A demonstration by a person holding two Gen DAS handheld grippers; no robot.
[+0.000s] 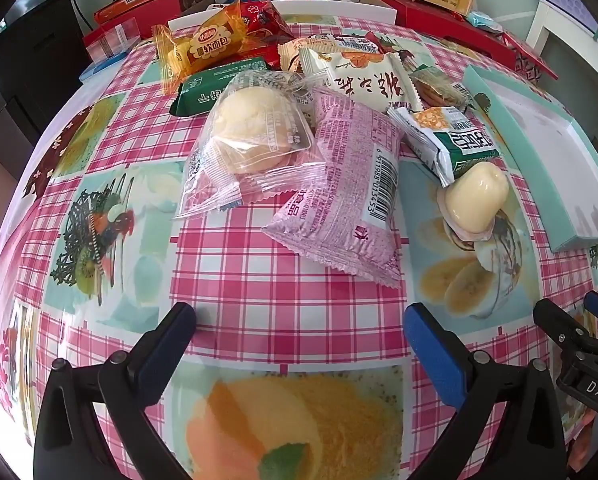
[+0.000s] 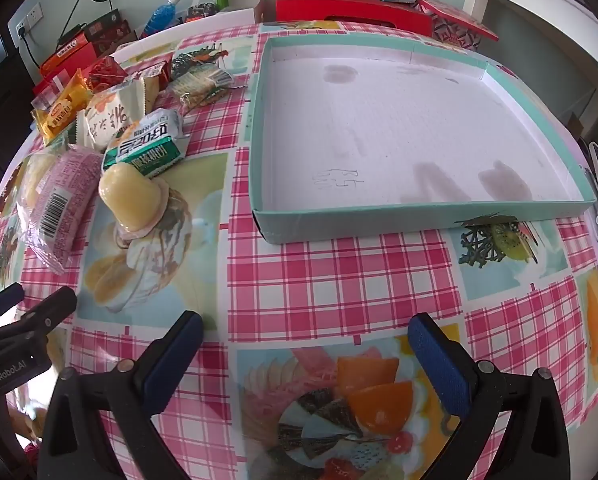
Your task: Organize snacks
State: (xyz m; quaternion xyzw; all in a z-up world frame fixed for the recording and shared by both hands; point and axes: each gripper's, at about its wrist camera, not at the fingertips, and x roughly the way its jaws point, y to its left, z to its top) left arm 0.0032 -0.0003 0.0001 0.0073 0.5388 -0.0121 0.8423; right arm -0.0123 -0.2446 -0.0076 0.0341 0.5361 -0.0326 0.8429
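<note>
Checked tablecloth (image 2: 319, 280) lies bare between snack pile (image 1: 299, 128) and tray (image 2: 399, 216); both grippers' jaws wide, holding nothing.

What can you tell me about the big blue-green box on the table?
The box is a wide, shallow tray that looks like cardboard, with low blue-green walls outside and a white floor inside. The floor carries a few dull grey smudges and a small pen scribble. Nothing lies in it. It sits flat on the pink checked tablecloth, to the right of the snack pile, apart from it. At its far corner it sits close to a red box; contact is unclear.
</note>
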